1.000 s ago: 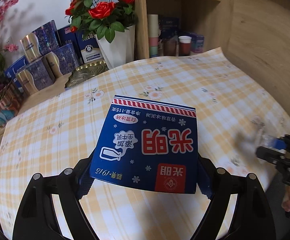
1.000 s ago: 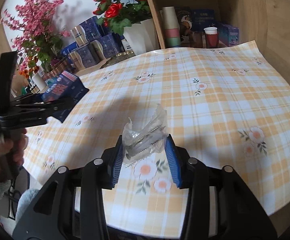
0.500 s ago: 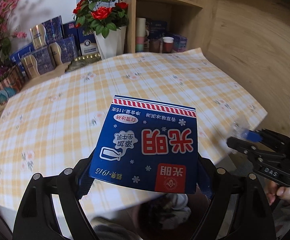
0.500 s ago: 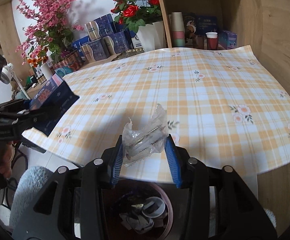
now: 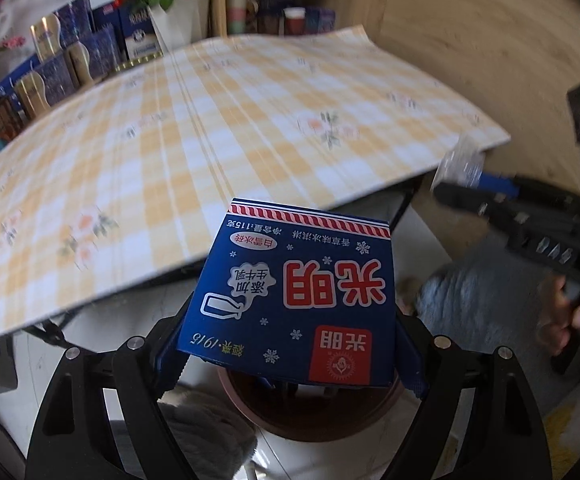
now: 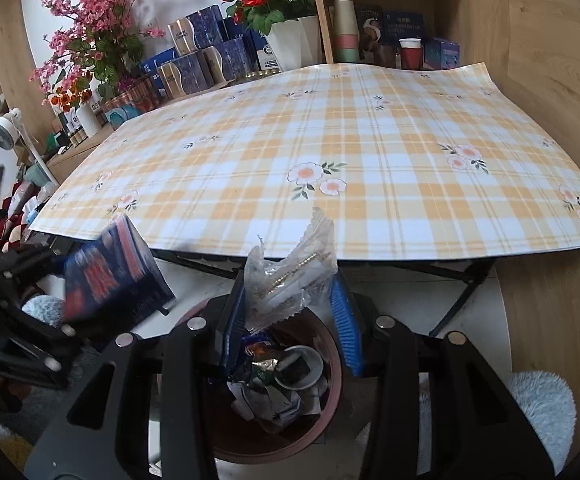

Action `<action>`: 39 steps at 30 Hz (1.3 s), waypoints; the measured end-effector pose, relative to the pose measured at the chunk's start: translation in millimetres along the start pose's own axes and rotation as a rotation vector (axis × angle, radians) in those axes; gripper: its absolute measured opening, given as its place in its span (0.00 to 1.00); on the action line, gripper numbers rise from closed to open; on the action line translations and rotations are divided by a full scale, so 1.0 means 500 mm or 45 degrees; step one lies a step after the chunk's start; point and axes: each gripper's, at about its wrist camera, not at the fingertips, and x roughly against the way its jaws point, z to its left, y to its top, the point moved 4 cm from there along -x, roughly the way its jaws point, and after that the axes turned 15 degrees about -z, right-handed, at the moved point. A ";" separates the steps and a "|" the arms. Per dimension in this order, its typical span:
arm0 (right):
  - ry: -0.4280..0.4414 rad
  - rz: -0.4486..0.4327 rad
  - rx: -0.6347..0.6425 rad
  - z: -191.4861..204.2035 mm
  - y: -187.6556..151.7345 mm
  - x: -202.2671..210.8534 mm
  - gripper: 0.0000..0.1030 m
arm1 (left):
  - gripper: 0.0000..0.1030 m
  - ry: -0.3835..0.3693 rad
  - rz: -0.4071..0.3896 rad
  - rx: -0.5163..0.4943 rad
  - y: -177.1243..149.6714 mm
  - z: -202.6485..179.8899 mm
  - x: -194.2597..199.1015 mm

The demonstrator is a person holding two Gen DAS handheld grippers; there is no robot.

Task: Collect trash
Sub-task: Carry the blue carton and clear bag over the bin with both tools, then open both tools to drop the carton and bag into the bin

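Both loads off the table (image 6: 370, 152) now, past its near edge, above the brown bin (image 6: 332, 364) on the floor. Left tongs (image 5: 287, 344) spread wide, clamped on the blue carton (image 5: 294, 300), hanging over the bin's rim. Right tongs (image 6: 287, 304) narrower, pinching the clear plastic wrapper (image 6: 290, 268), directly over the trash already inside. Best handled by centring each load over the opening before letting go. Carton first: bulky, apt to catch the rim, so lower it closer. Wrapper light and clingy; open fully, perhaps with a small shake.
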 end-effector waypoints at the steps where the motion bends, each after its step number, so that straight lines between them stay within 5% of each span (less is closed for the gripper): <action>1: -0.003 -0.006 0.003 -0.001 -0.001 0.003 0.41 | 0.80 -0.002 0.018 -0.002 -0.013 -0.003 -0.010; 8: -0.019 -0.005 -0.009 -0.012 -0.014 0.002 0.41 | 0.80 -0.025 0.141 -0.032 -0.091 -0.016 -0.094; 19: -0.041 0.039 0.015 -0.021 -0.034 -0.015 0.41 | 0.89 -0.023 0.261 0.219 -0.131 0.043 -0.172; 24: -0.026 0.066 0.028 -0.014 -0.044 -0.026 0.41 | 0.90 0.006 0.199 0.261 -0.119 0.059 -0.152; 34: 0.077 0.211 0.204 0.069 -0.108 -0.091 0.41 | 0.94 0.249 -0.171 0.395 -0.053 0.138 -0.009; 39: 0.092 0.346 0.217 0.086 -0.157 -0.137 0.41 | 0.94 0.322 -0.201 0.512 -0.058 0.184 0.005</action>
